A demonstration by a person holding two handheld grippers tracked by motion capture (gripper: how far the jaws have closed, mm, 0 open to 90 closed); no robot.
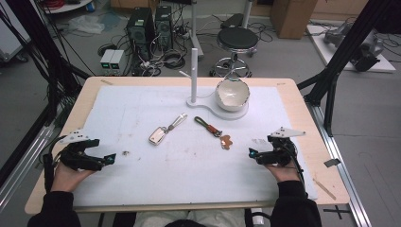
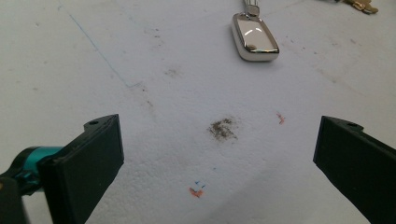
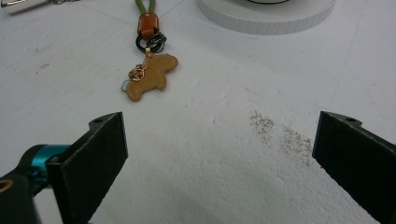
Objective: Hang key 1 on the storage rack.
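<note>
- High view: the worktop [image 1: 302, 123] carries a white foam sheet. The left tool [image 1: 109, 159] rests near the sheet's left edge in the person's left hand [image 1: 66, 175]; the right tool [image 1: 253, 153] rests near the right edge in the right hand [image 1: 283, 172]. Both point inward toward the middle of the sheet.
- High view: a silver key fob [image 1: 158, 135] lies near the centre of the sheet, well apart from the left tool. A keychain with an olive strap [image 1: 204, 122] and a tan dog-shaped charm [image 1: 226, 142] lies to the right of it, the charm near the right tool but not touching it. A white stand [image 1: 194, 75] with a post and a bowl [image 1: 232, 93] sits at the far side.
- Left gripper view: the left tool [image 2: 217, 154] has its jaws spread wide, with nothing between them except bare foam bearing a brown smudge [image 2: 222, 129]. The key fob [image 2: 254, 37] lies flat ahead, beyond the jaw tips, untouched.
- Right gripper view: the right tool [image 3: 219, 149] likewise stands wide open and holds nothing. The charm [image 3: 149, 77] lies ahead and toward the left jaw, clear of it, joined by dark rings [image 3: 149, 43] to the strap [image 3: 145, 5]. The round base of the stand [image 3: 266, 16] is at the top.
</note>
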